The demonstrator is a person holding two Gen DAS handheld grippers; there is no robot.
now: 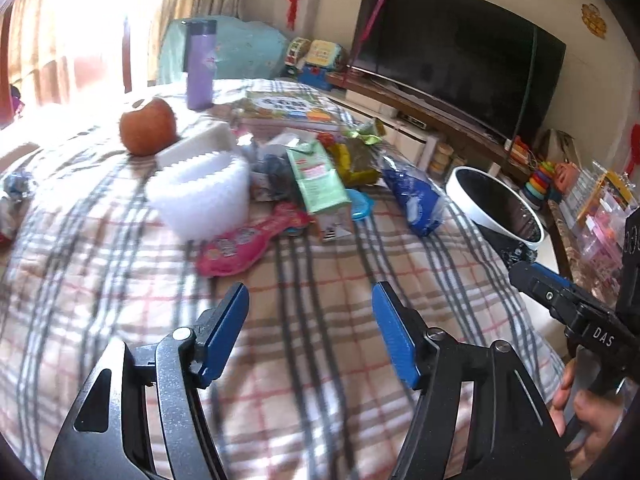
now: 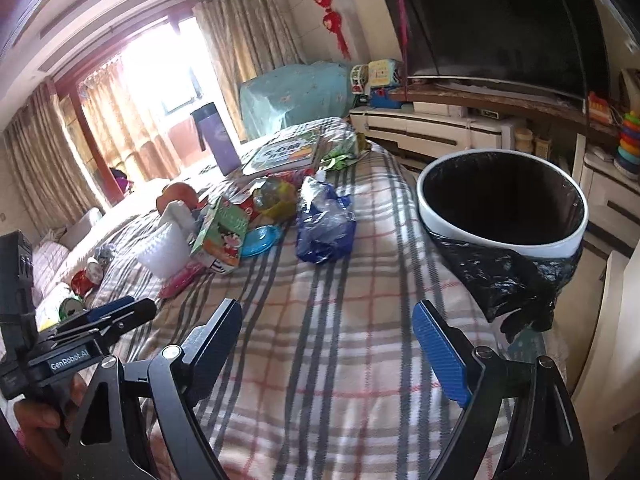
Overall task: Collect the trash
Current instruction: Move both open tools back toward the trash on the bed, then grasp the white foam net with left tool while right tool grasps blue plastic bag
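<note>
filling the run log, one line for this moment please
left tongs open, empty | right tongs open, empty | trash bin beside table | blue wrapper uncollected

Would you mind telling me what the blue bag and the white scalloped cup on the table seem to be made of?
Blue bag: thin glossy plastic film, going by its crumpled folds and bright glints. White scalloped cup: probably matte foam or soft plastic, judging by its translucent ribbed wall and zigzag rim; the blur leaves that open.

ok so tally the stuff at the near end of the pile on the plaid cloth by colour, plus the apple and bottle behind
white: 1, foam fruit net
pink: 1, flat wrapper
green: 1, drink carton
blue: 2, crumpled bag and small lid
red-orange: 1, apple
purple: 1, bottle
total: 7
The tangle further back is too jumbled to count.
</note>
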